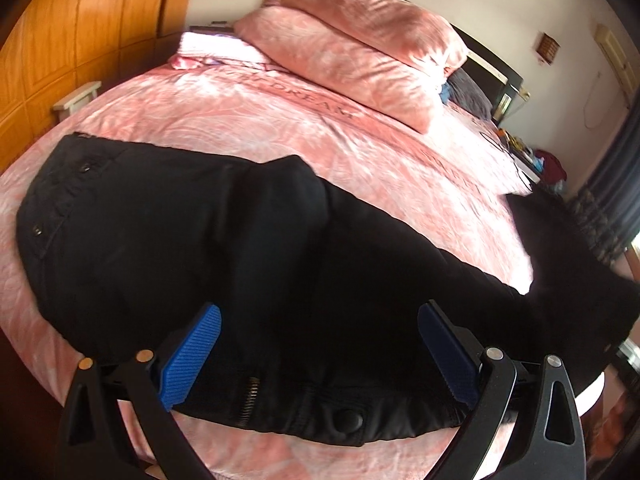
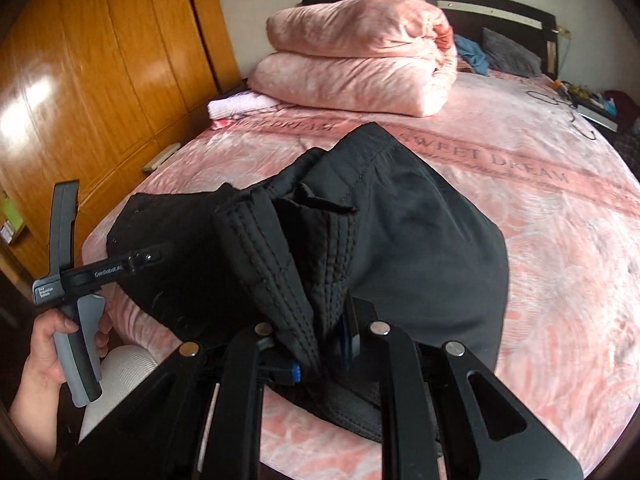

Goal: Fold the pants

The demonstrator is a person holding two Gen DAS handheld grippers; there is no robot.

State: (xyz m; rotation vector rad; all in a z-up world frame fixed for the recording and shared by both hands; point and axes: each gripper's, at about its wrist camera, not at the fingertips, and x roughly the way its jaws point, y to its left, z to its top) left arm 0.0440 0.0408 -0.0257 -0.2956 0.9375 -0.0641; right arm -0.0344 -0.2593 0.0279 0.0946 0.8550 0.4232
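While my right gripper (image 2: 320,344) is clamped tight on a bunched, stitched hem of the black pants (image 2: 420,232), my left gripper (image 1: 320,344) hangs with its blue pads (image 1: 188,356) wide apart above the waistband, gripping nothing. The pants lie spread across the pink bedspread (image 2: 540,280), waist end near the bed's near edge, with one leg end lifted and carried over the rest by my right side. The risk I see is in that pinch: I hold several thick layers at once, so a layer could slip free and the fold would land crooked or bunched. With the left pads off the cloth, nothing pins the waistband, so a pull from the right could drag the whole garment toward the edge. The snap button (image 1: 349,420) and zipper (image 1: 251,400) sit near my left pads and could snag. Readable writing: "SWEET DREAM" woven across the bedspread, and "GenRobot.AI" on the left gripper's body in my left hand (image 2: 44,352); its smaller label is too fine to read.
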